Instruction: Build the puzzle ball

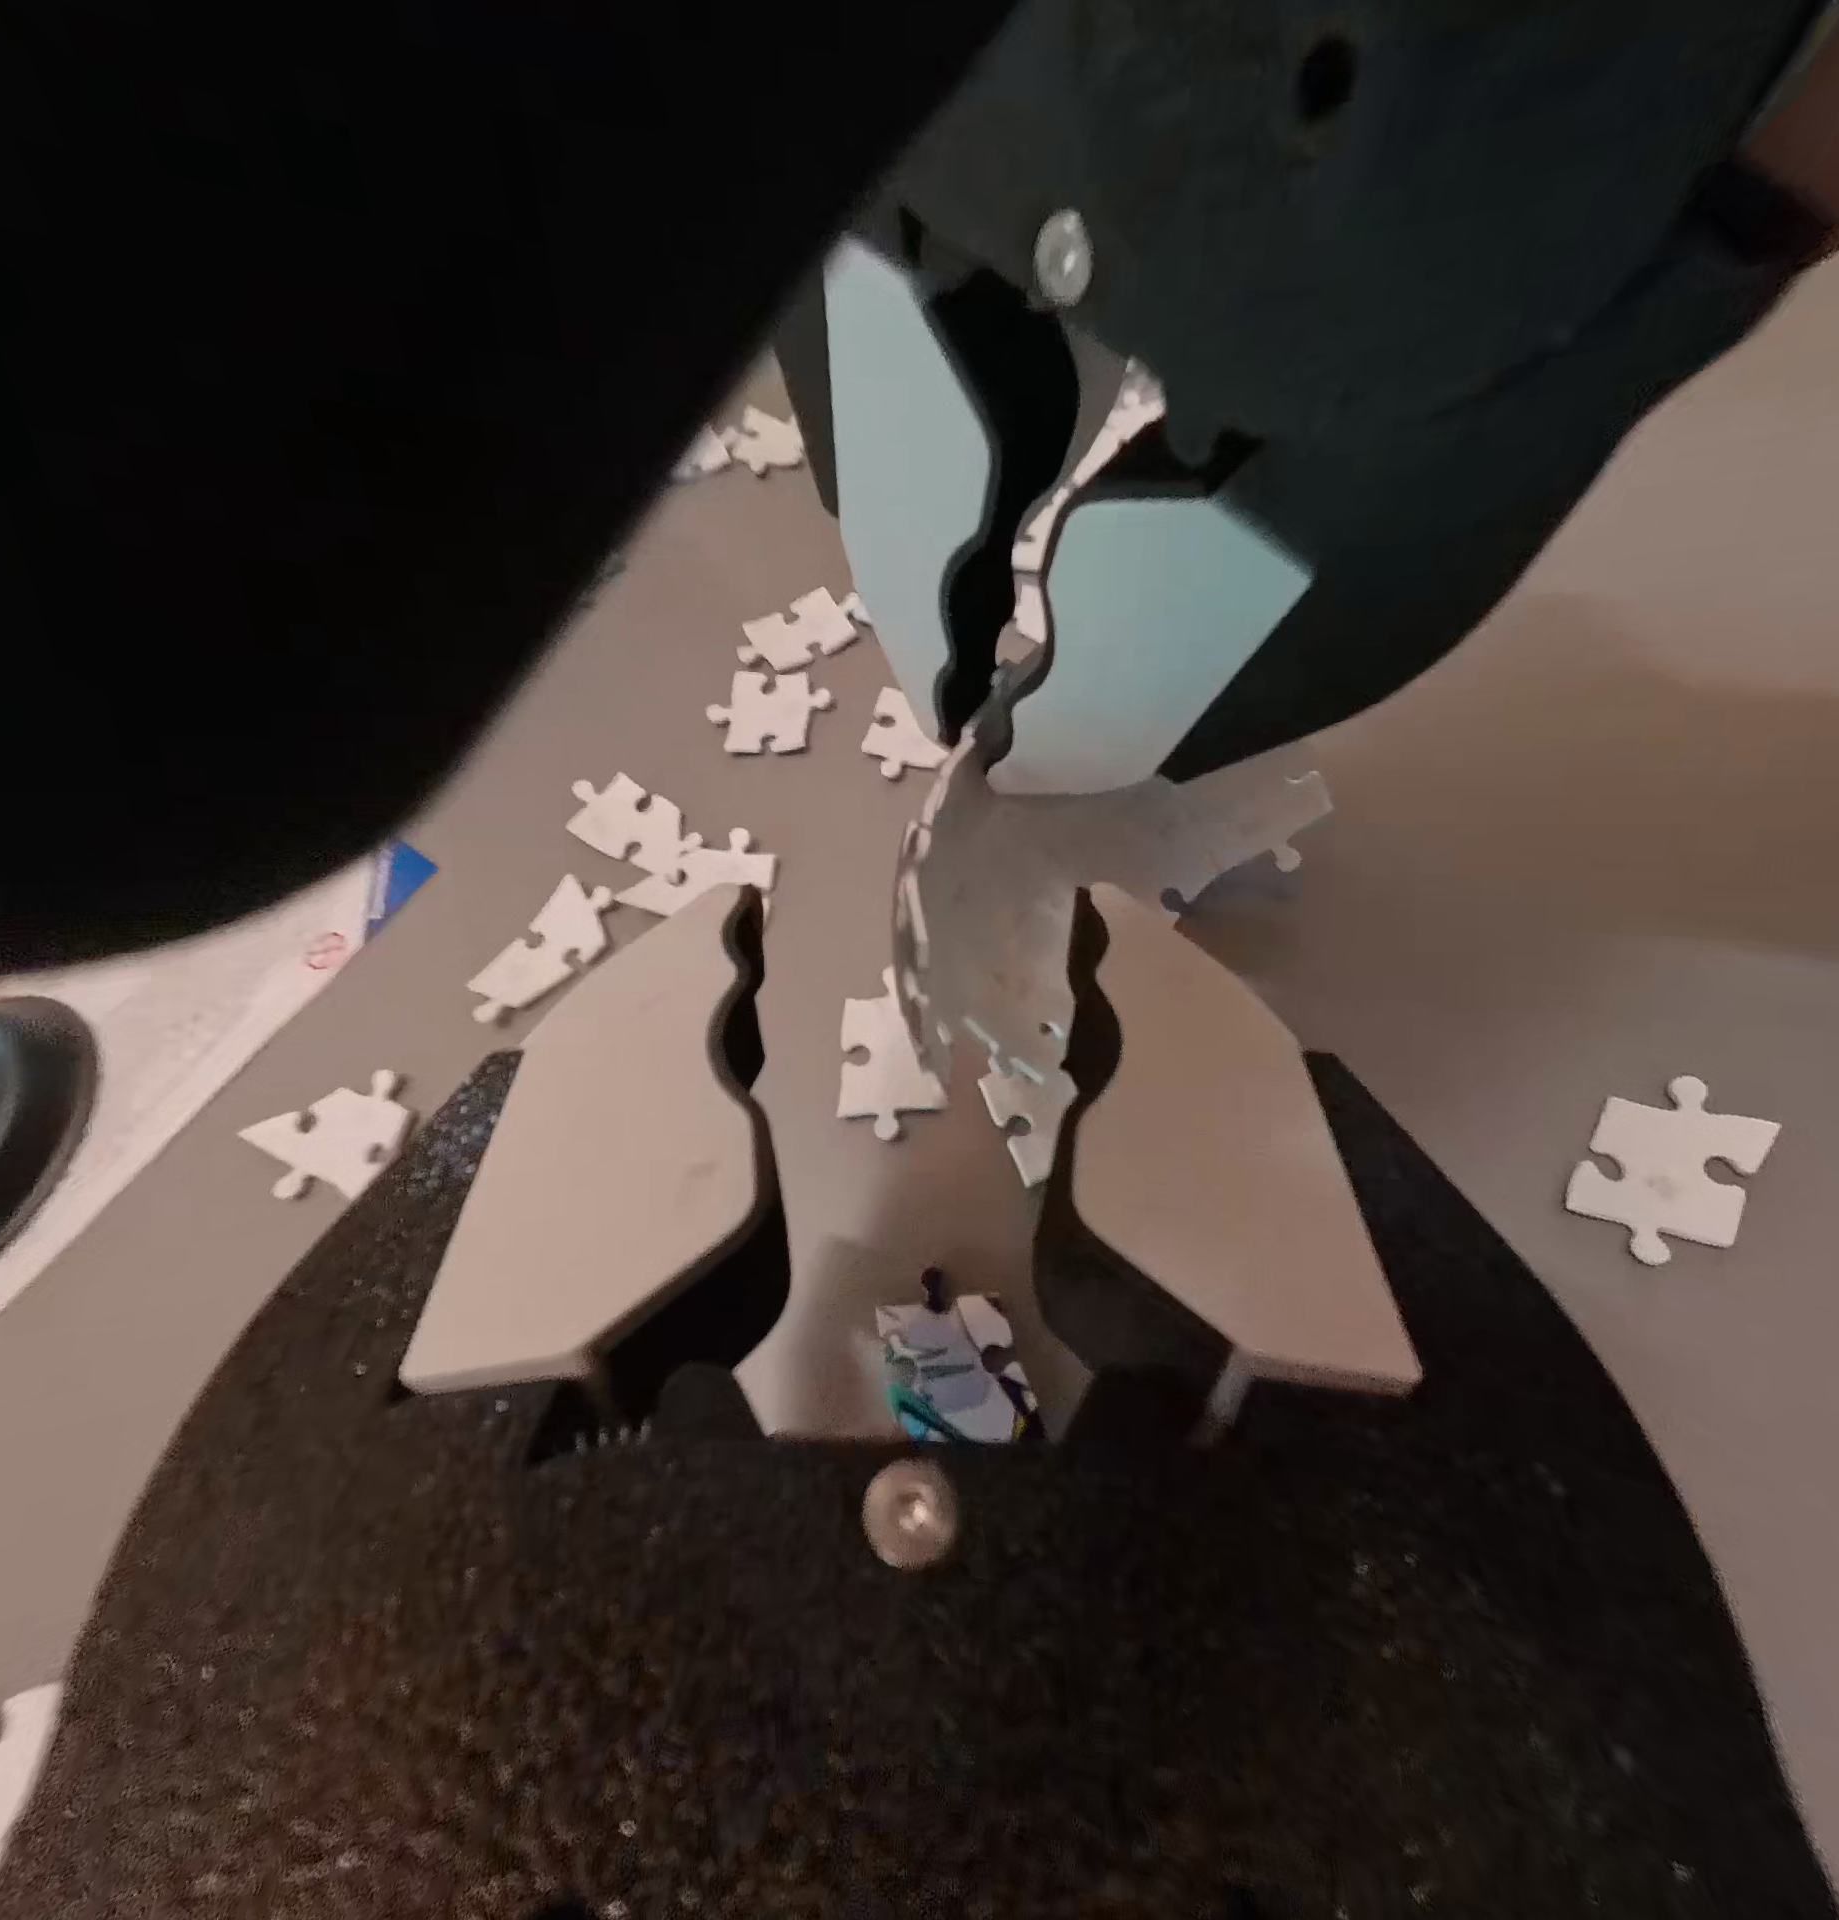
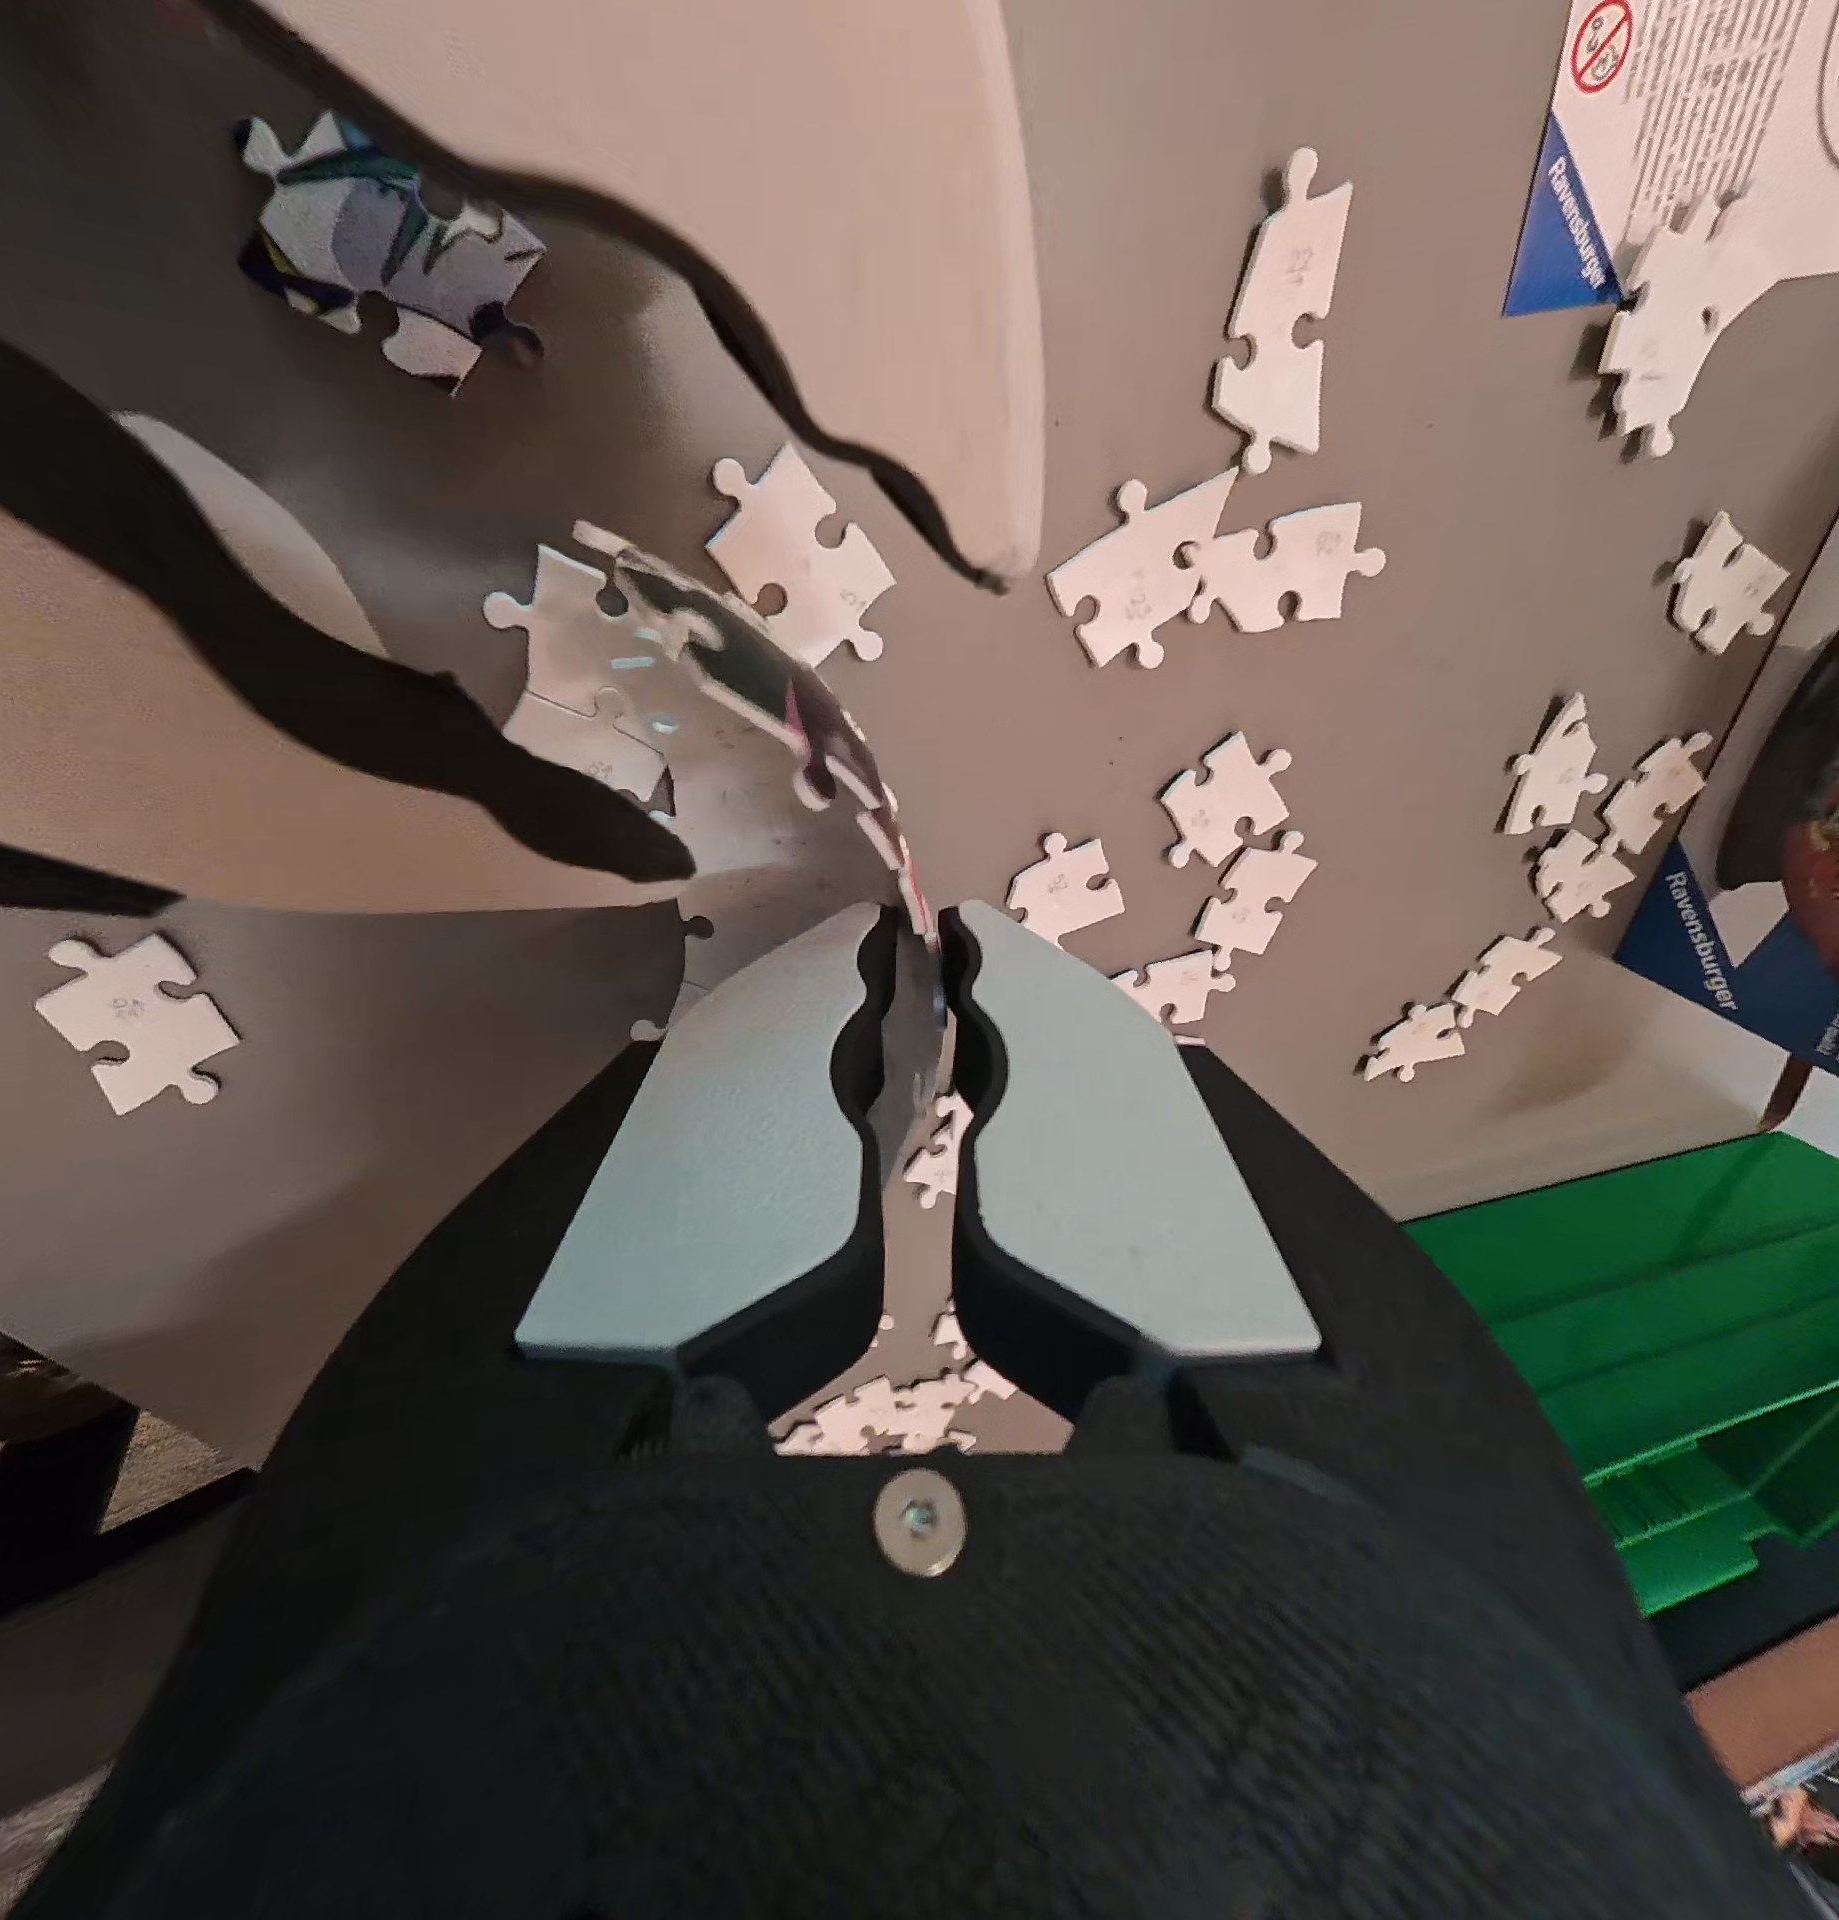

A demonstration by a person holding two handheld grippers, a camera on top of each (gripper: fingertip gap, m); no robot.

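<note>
Grey table (image 2: 998,727) strewn with white loose pieces (image 2: 1221,795), face-down. Right gripper (image 2: 936,925) pinches the curved assembled section (image 2: 749,790), lifted above the table. Left gripper (image 1: 915,914) jaws spread wide around the section's far end, possibly touching; blur hides it. One printed piece (image 2: 385,249) lies face-up beyond. Green tray (image 2: 1642,1351) and blue box (image 2: 1746,987) right.

Left wrist view: curved puzzle section (image 1: 982,935) blurred, its top hidden betw. the right gripper (image 1: 982,727) fingers. Printed puzzle piece (image 1: 946,1361) partly hidden behind left gripper body. Far-left dark mass unidentifiable. Right wrist view: green tray (image 2: 1673,1351) and puzzle box (image 2: 1819,852) cut off at right edge.
</note>
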